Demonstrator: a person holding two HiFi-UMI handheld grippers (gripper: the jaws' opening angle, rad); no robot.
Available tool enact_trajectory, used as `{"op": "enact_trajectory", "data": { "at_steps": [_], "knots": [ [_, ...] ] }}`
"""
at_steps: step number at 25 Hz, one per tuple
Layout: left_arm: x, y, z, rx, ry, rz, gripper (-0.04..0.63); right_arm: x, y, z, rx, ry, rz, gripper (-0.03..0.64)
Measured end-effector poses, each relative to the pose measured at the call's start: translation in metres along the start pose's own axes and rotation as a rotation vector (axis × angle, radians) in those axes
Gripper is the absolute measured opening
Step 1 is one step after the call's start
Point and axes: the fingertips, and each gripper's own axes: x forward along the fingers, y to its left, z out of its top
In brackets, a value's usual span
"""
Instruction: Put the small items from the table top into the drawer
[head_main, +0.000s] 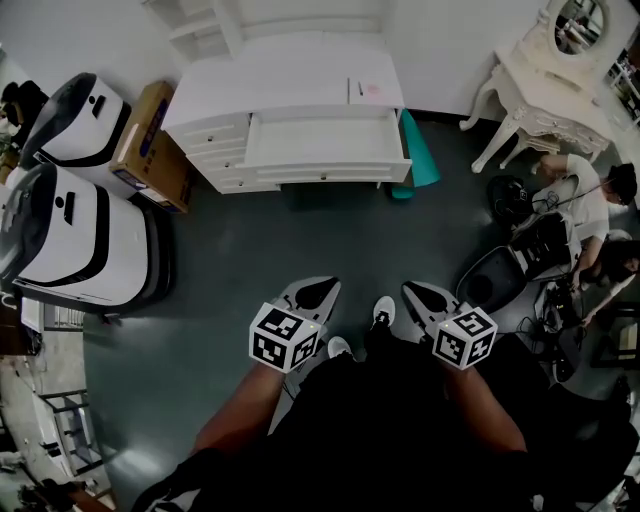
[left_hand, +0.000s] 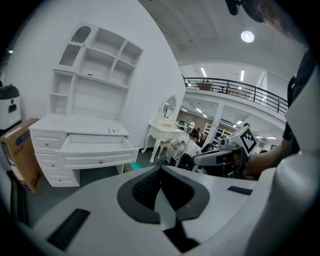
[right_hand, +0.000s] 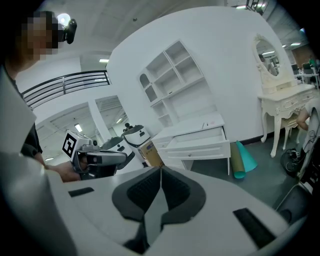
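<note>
- Drawer (head_main: 325, 140) is pulled out from the white desk at 12 o'clock in the head view. It is far across the floor (head_main: 300, 230) from the person. It looks like nothing is in it.
- Two small things (head_main: 372, 91) lie on the desk's surface (head_main: 280, 85), near its right end, just behind the drawer. They are too small to tell what they are.
- The left gripper (head_main: 318, 290) is low in the head view, at about 7 o'clock, close to the person's body. Its jaws are pressed together and hold nothing.
- The right gripper (head_main: 420, 290) is beside it, at about 5 o'clock. Its jaws are pressed together too, with nothing between them.
- Both grippers point toward the desk and are well apart from it.
- The person's white shoes (head_main: 383, 310) show between the two grippers.
- A cardboard box (head_main: 150, 140) stands just left of the desk, at 11 o'clock.
- Two big white machines (head_main: 80, 240) stand at 9 to 10 o'clock.
- A teal roll (head_main: 418, 150) leans at the desk's right side.
- A white dressing table (head_main: 545, 85) with a round mirror stands at 2 o'clock, and a person (head_main: 585, 195) sits on the floor near it.
- White shelves (left_hand: 97, 65) rise above the desk.
</note>
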Motion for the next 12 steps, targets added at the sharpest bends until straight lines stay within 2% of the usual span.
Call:
{"op": "enact_trajectory", "data": {
  "at_steps": [6, 12],
  "knots": [
    [0.008, 0.008, 0.01, -0.02, -0.024, 0.012, 0.003, 0.015, -0.005, 0.013, -0.004, -0.008, 0.022, 0.028],
    [0.024, 0.027, 0.015, -0.029, 0.002, 0.043, 0.004, 0.043, -0.023, 0.036, -0.031, -0.016, 0.055, 0.028]
  ]
}}
